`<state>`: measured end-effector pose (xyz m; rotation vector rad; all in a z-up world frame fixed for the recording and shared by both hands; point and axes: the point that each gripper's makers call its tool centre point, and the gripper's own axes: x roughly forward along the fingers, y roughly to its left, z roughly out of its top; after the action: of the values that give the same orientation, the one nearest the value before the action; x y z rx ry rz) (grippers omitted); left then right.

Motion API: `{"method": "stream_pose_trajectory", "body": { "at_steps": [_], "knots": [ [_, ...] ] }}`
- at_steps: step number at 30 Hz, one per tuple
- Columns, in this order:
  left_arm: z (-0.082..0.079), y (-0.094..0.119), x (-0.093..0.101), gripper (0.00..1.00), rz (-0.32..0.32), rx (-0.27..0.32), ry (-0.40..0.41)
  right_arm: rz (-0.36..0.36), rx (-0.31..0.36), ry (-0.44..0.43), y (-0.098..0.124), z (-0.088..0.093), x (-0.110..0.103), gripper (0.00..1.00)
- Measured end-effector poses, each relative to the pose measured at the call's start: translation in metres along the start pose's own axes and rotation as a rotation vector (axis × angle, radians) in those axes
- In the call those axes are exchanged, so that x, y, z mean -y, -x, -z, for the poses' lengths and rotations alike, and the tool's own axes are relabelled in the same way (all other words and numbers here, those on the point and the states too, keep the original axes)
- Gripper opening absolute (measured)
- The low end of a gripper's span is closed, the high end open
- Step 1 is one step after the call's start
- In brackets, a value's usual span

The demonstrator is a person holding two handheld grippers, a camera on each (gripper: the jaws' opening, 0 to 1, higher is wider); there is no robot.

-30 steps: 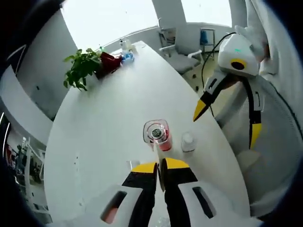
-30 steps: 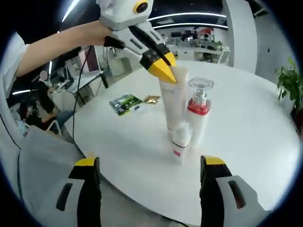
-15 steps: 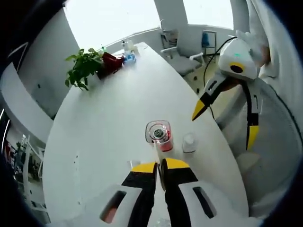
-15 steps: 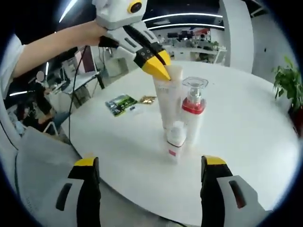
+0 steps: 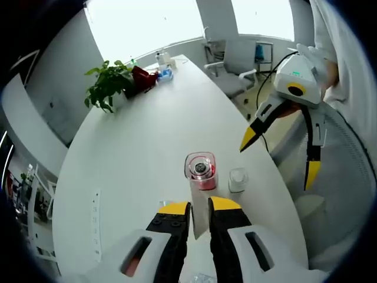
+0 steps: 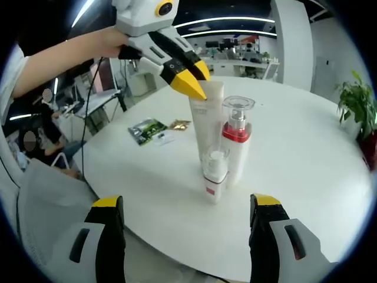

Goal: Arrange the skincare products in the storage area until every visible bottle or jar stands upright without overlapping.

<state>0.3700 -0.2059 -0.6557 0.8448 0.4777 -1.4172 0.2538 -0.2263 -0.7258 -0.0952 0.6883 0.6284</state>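
Up close, the left gripper [image 5: 199, 207] is pinching the top edge of a tall white tube [image 5: 199, 197], its yellow-tipped jaws standing nearly together with only the tube's flat end between them. Seen from the right gripper view, that same left gripper [image 6: 196, 86] is reaching down from the upper left, held by a person's hand [image 6: 110, 43], and its tips are meeting the tube [image 6: 205, 127] at the tube's upper rim while the tube is standing upright on the table [image 6: 306, 177].

Touching the tube's side, a pump bottle [image 6: 237, 147] with a red collar and a clear cap is standing upright; from above it is showing as a clear cap over red [image 5: 201, 169]. Just in front of these two, a small white bottle [image 6: 214, 175] with a clear cap and a red mark low on its label is also standing upright, close against them; from above it is sitting just to the side of the pump bottle [image 5: 237, 179].

The right gripper [image 6: 184, 203] is hovering short of this cluster with its jaws spread wide and nothing between them. It is also showing in the left gripper view [image 5: 275, 146], jaws parted, off the table's edge [image 5: 106, 177].

Farther out, some small flat packets [image 6: 154, 129] are lying on the table behind the tube, and a potted plant [image 5: 109, 85] is sitting near the far end of the table.
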Motion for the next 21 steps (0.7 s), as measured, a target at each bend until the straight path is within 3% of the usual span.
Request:
{"method": "stream_pose_trajectory", "body": {
  "at_steps": [6, 17, 21],
  "knots": [
    [0.002, 0.004, -0.002, 0.20, -0.013, -0.010, 0.000, -0.001, -0.001, 0.004, -0.001, 0.000, -0.001, 0.87],
    [0.005, 0.023, -0.002, 0.41, -0.094, -0.035, 0.018, 0.009, 0.012, 0.013, 0.001, -0.003, 0.000, 0.87],
    [0.014, 0.034, -0.001, 0.43, -0.114, -0.048, 0.036, 0.010, 0.017, 0.012, 0.001, -0.003, 0.001, 0.86]
  ]
}}
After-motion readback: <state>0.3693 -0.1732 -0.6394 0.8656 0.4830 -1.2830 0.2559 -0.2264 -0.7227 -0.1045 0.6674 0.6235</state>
